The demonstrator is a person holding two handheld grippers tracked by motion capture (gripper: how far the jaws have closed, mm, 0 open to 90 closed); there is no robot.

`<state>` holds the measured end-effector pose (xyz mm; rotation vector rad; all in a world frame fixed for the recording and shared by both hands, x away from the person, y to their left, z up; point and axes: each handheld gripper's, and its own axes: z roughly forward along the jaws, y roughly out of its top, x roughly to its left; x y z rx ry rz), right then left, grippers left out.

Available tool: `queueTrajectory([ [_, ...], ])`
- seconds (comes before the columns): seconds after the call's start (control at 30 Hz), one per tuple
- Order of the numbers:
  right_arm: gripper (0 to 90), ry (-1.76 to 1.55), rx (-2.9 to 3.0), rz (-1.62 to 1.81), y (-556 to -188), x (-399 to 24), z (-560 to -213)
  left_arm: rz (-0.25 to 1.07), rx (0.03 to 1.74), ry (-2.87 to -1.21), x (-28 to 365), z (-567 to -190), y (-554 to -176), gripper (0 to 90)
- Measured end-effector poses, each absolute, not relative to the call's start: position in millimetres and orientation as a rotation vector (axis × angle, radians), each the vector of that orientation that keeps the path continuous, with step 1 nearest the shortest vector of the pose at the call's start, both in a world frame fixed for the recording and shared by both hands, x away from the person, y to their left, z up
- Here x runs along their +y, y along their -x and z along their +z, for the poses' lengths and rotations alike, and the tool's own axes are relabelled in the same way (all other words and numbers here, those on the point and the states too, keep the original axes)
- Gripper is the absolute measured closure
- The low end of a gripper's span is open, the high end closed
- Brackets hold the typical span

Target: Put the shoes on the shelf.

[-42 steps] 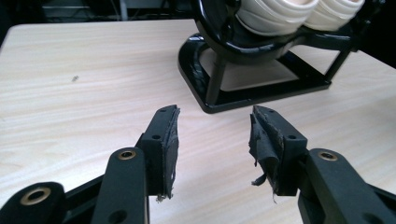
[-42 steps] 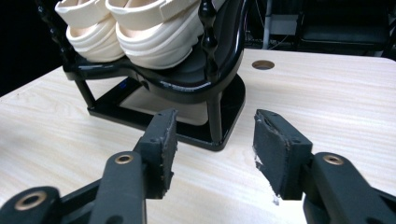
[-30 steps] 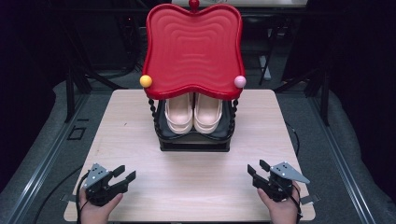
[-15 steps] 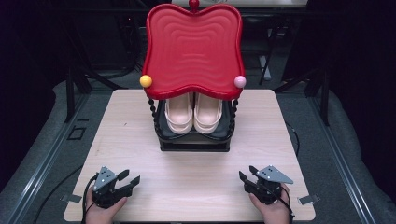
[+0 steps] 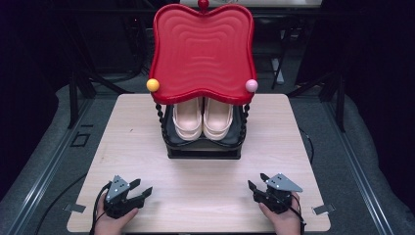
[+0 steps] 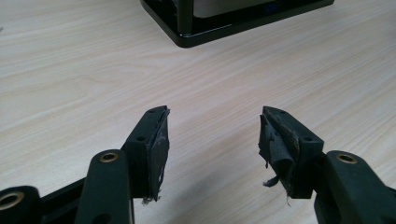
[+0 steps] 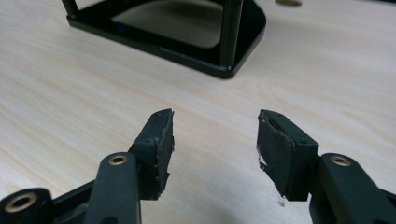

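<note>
A two-tier stand sits at the table's far middle: a red wavy top tray (image 5: 202, 49) with a yellow ball (image 5: 152, 84) and a pink ball (image 5: 251, 85) at its front corners, above a black lower shelf (image 5: 204, 147). A pair of cream shoes (image 5: 202, 118) rests on that shelf, toes toward me. My left gripper (image 5: 139, 187) lies near the front left of the table, open and holding nothing (image 6: 214, 126). My right gripper (image 5: 256, 182) lies near the front right, open too, nothing between its jaws (image 7: 215, 126). The stand's black base (image 6: 224, 28) (image 7: 187, 44) shows ahead of both.
The light wood table (image 5: 205, 188) has bare surface between the grippers and the stand. Dark floor and black frame legs (image 5: 78, 93) surround it. Tape marks (image 5: 320, 209) sit near the front corners.
Both grippers slid inward and a little nearer the front edge over the last second, then settled. Both stayed open. The stand and shoes have not moved.
</note>
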<state>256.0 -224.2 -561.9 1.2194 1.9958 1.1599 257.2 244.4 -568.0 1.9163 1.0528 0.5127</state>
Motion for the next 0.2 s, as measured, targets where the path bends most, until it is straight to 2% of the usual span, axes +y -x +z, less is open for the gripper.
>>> queueTrajectory([
  [0.2, 35.2, -1.263, 2.03, 1.115, -258.6, -223.8, -562.9, 0.445, 1.115, -1.957, 240.9, -569.6, -257.3, 42.5],
])
